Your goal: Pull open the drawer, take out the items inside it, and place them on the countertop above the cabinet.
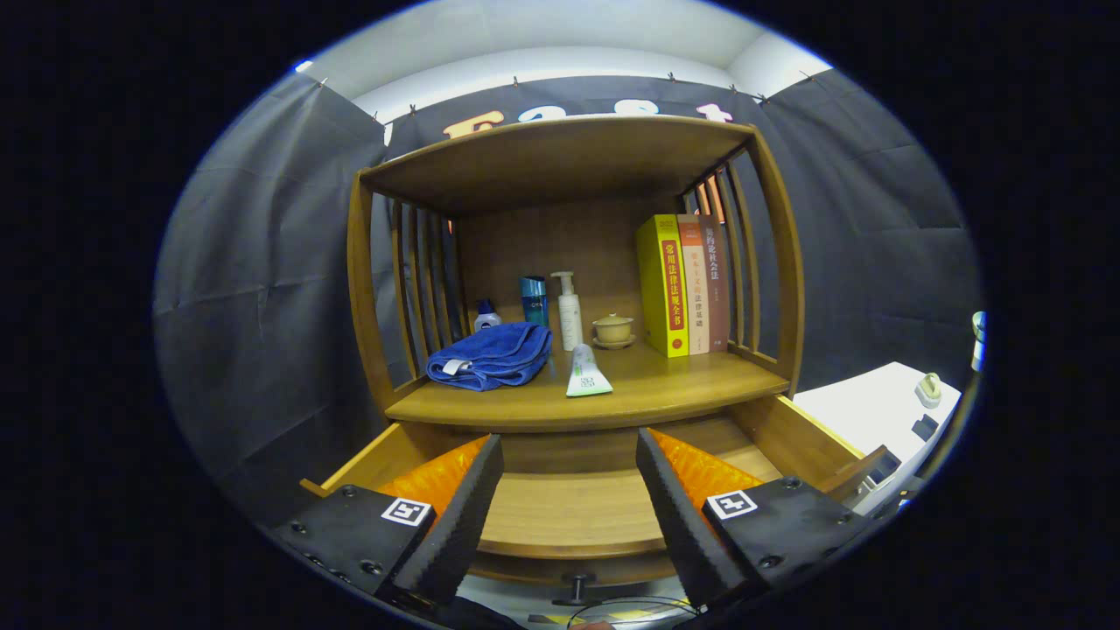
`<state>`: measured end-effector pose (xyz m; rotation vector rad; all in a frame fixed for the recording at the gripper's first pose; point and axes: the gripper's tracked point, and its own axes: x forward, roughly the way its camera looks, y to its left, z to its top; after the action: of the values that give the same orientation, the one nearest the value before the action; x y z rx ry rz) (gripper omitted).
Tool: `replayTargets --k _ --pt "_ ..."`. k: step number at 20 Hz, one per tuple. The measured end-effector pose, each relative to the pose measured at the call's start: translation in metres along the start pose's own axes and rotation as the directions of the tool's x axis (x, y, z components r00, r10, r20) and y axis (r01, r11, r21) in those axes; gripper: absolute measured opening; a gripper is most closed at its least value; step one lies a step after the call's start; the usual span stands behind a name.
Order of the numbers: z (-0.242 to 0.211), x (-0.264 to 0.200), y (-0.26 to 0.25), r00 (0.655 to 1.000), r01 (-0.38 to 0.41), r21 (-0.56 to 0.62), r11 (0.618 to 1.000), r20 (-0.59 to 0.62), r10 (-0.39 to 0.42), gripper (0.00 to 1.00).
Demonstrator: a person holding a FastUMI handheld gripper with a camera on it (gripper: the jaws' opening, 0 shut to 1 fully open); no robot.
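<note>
The gripper view looks into a wooden cabinet [573,175] whose countertop [665,385] sits just above a drawer [569,516] that is pulled open toward the camera. The drawer floor visible between the fingers is bare wood; its corners lie behind the fingers, so whether anything remains inside cannot be told. The gripper [569,477] hangs over the open drawer with its fingers spread wide apart and nothing between them.

On the countertop, three books [687,284] stand upright against the right-hand slats. At the left lies a folded blue towel [490,354]: soft and light, it would sag when lifted and is best pinched at a thick fold. Behind it stand a white pump bottle [570,311], a blue bottle [534,299] and a small white bottle [486,317]. A toothpaste tube [587,372] stands near the front edge beside the towel; it is light, smooth and squashy, so a gentle grip across its flat middle would suit. A small lidded cup [613,330] on a saucer sits near the books and looks breakable.
</note>
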<state>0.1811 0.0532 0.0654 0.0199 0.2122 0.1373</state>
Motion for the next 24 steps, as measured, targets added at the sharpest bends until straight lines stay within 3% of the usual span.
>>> replayTargets --k 8,14,19,24 --pt "-0.04 -0.053 -0.005 0.996 0.029 -0.032 0.999 0.08 -0.026 0.99" --pt "-0.073 -0.048 -0.008 0.995 0.041 -0.067 0.997 0.095 -0.035 0.99" --pt "-0.107 -0.04 -0.004 0.999 0.029 -0.05 0.998 0.029 -0.028 0.99" --pt "-0.109 -0.036 -0.009 0.999 0.048 -0.051 0.998 0.029 -0.047 0.99"
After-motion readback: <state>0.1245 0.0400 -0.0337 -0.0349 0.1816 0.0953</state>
